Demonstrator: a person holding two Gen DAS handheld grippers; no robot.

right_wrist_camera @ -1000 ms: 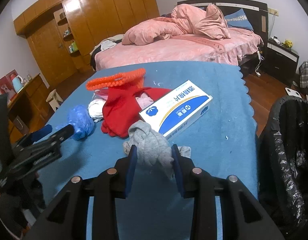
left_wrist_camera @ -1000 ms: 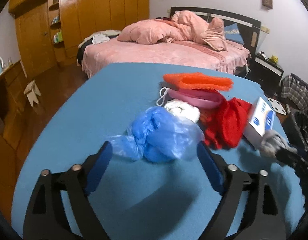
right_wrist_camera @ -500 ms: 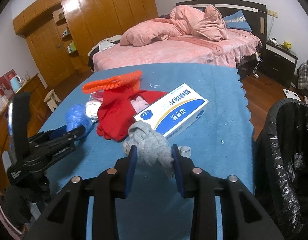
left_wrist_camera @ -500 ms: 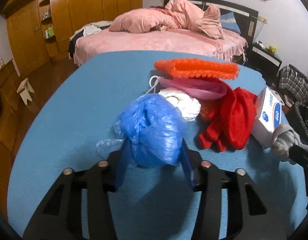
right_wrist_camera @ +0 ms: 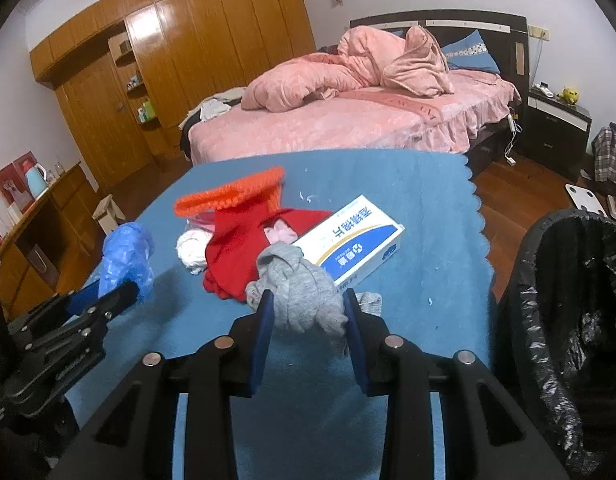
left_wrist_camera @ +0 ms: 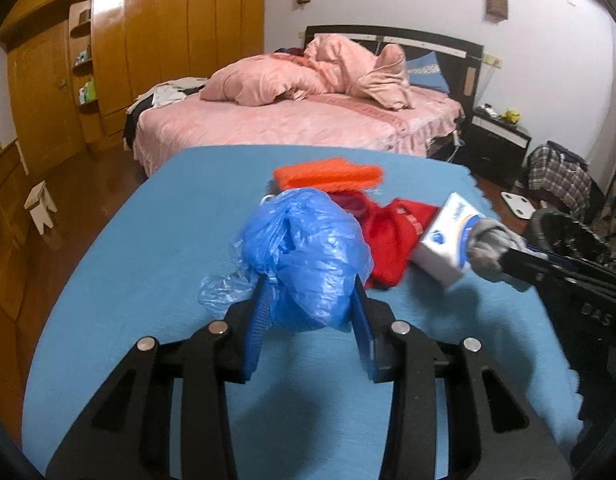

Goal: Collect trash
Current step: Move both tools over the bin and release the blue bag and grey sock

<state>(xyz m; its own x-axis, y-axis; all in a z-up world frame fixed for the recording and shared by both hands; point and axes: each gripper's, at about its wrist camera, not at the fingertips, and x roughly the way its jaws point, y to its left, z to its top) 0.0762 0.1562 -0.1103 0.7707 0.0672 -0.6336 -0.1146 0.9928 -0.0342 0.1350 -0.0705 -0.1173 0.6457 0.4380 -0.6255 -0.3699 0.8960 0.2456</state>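
Between the left gripper's (left_wrist_camera: 310, 312) closing jaws a crumpled blue bag (left_wrist_camera: 308, 256) bulges, pinched and lifted clear of the blue table (left_wrist_camera: 155, 264) for carrying. The right gripper (right_wrist_camera: 305, 320) is clamped on a grey rag (right_wrist_camera: 299, 292), held just off the cloth. Both loads look bound for the black-lined bin (right_wrist_camera: 568, 312) beside the table's right edge. The red cloth (right_wrist_camera: 243, 248) and box (right_wrist_camera: 356, 244) wait behind.

Crinkly thin plastic bag (left_wrist_camera: 308, 252) between the left tongs, soft knit grey rag (right_wrist_camera: 299, 292) in the right ones, matt fuzzy blue tablecloth (right_wrist_camera: 428, 248) underneath, glossy cardboard box (right_wrist_camera: 356, 240) just beyond.
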